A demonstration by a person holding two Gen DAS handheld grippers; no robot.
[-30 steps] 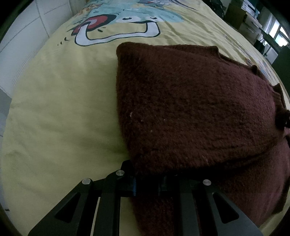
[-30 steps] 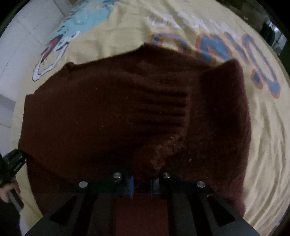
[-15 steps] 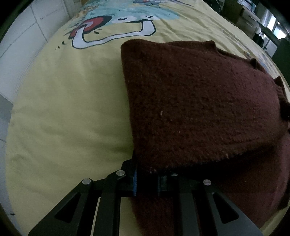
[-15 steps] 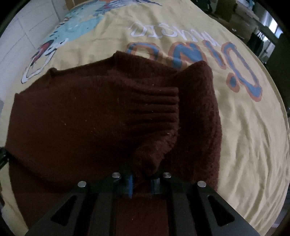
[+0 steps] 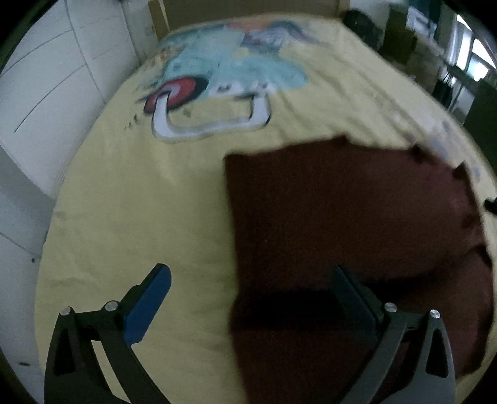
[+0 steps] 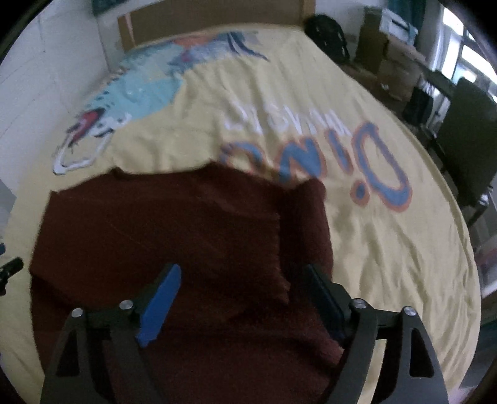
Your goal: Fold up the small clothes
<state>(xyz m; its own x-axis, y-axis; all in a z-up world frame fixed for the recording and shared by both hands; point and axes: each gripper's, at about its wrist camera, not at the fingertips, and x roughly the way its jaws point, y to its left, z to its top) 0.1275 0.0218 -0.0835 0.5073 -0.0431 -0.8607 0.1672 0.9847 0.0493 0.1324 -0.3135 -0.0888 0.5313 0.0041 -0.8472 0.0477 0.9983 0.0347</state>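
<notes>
A dark maroon knitted sweater (image 5: pixel 348 223) lies folded on the yellow bed sheet (image 5: pixel 139 217). My left gripper (image 5: pixel 251 292) is open and empty above the sweater's near left edge. In the right wrist view the sweater (image 6: pixel 174 230) lies flat with a ribbed cuff folded over it. My right gripper (image 6: pixel 242 289) is open and empty above the sweater's near part. Both views are blurred by motion.
The sheet has a cartoon print (image 5: pixel 223 77) and blue and orange lettering (image 6: pixel 366 161). A white wall (image 5: pixel 46 93) runs along the left. A headboard (image 6: pixel 217 15), boxes (image 6: pixel 388 56) and a dark chair (image 6: pixel 466 140) stand at the far and right sides.
Both grippers have opened and let go of the sweater's edge. Both have lifted and pulled back from it. The sweater now lies folded on the sheet.
</notes>
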